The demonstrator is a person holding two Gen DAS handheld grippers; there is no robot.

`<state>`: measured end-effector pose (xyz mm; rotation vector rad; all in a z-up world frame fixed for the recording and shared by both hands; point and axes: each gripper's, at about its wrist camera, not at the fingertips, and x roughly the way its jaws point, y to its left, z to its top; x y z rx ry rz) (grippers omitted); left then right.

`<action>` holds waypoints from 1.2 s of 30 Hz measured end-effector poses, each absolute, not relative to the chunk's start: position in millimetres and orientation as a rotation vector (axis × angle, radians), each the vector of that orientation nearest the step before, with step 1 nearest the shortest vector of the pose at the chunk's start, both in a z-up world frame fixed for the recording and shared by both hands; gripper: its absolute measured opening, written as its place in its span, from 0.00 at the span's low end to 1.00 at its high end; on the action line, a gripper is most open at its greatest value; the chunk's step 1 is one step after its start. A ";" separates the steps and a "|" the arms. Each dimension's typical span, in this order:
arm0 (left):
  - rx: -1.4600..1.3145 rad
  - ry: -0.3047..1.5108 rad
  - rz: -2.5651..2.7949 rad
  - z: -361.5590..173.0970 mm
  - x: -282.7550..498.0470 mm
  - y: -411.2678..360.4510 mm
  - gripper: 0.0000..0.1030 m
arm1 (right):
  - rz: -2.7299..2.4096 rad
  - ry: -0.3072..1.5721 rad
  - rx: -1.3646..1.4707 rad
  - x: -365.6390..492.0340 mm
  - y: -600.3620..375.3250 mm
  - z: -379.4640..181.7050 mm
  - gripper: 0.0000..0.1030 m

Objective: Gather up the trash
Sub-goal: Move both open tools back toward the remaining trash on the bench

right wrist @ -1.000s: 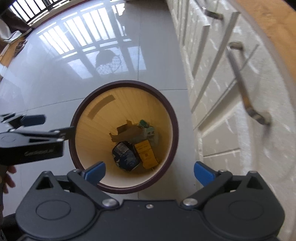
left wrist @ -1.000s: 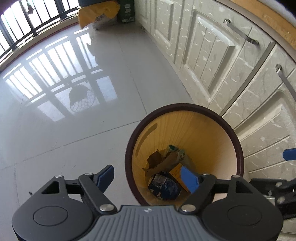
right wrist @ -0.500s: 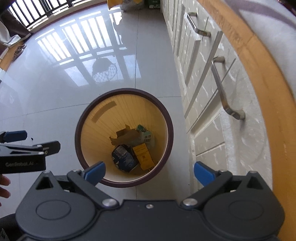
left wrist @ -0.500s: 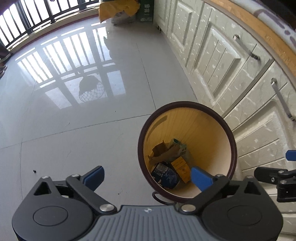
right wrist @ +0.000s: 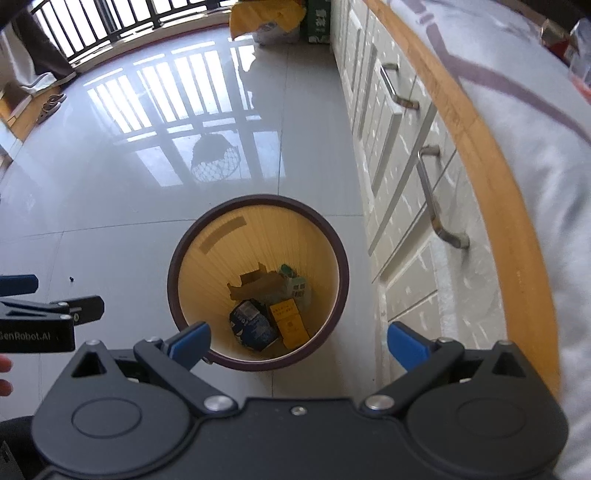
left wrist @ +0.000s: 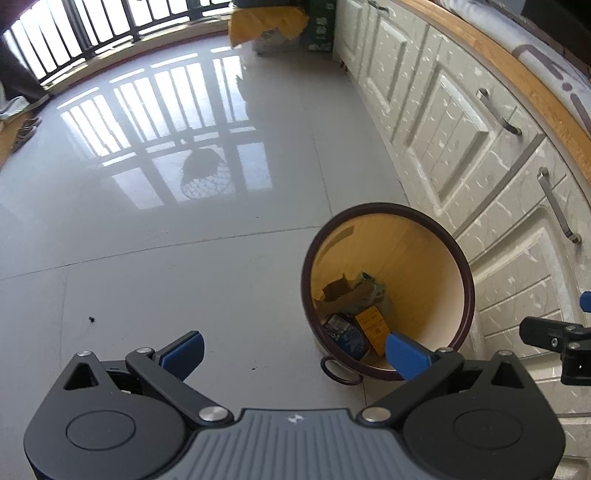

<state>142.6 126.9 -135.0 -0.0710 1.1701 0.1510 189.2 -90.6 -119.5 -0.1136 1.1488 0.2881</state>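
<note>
A round trash bin (left wrist: 458, 258) with a dark rim and yellow inside stands on the floor beside the cabinets; it also shows in the right wrist view (right wrist: 343, 273). Inside lie brown cardboard (right wrist: 253, 282), a dark blue packet (right wrist: 253, 325), a yellow box (right wrist: 290, 323) and a green-white carton (right wrist: 295, 282). My left gripper (left wrist: 293, 350) is open and empty, above the floor to the bin's left. My right gripper (right wrist: 299, 341) is open and empty, above the bin's near rim.
White cabinets with metal handles (right wrist: 432, 195) run along the right under a wooden-edged counter (right wrist: 491, 184). A yellow cloth and boxes (left wrist: 269, 26) sit at the far wall by a railing. The tiled floor (left wrist: 166, 221) is glossy. A small dark speck (left wrist: 91, 319) lies on it.
Both grippers have pulled up and back from the bin, so it looks smaller and farther. The left gripper has shifted left of it. Both stay open and empty.
</note>
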 end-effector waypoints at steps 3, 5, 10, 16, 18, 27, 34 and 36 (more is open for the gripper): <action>-0.083 1.144 0.162 -125.6 133.1 128.7 1.00 | 0.290 1.102 -0.124 184.0 -91.0 -107.8 1.00; -0.087 1.125 0.170 -118.8 127.4 130.2 1.00 | 0.293 1.070 -0.126 180.5 -91.9 -99.3 1.00; -0.108 1.054 0.188 -98.5 111.6 130.7 1.00 | 0.297 0.977 -0.132 171.3 -94.0 -80.9 1.00; -0.111 0.959 0.207 -72.6 95.8 127.8 1.00 | 0.290 0.844 -0.127 160.7 -100.5 -57.9 1.00; -0.116 0.923 0.213 -62.8 91.9 126.6 1.00 | 0.284 0.794 -0.121 157.6 -104.0 -50.0 1.00; -0.146 0.747 0.209 -20.9 81.1 109.6 1.00 | 0.264 0.607 -0.074 141.6 -126.3 -12.4 1.00; -0.160 0.647 0.155 3.7 81.9 84.5 1.00 | 0.245 0.528 -0.020 133.7 -149.6 13.8 1.00; -0.159 0.626 0.138 8.7 83.9 74.4 1.00 | 0.240 0.522 -0.003 133.9 -160.3 19.3 1.00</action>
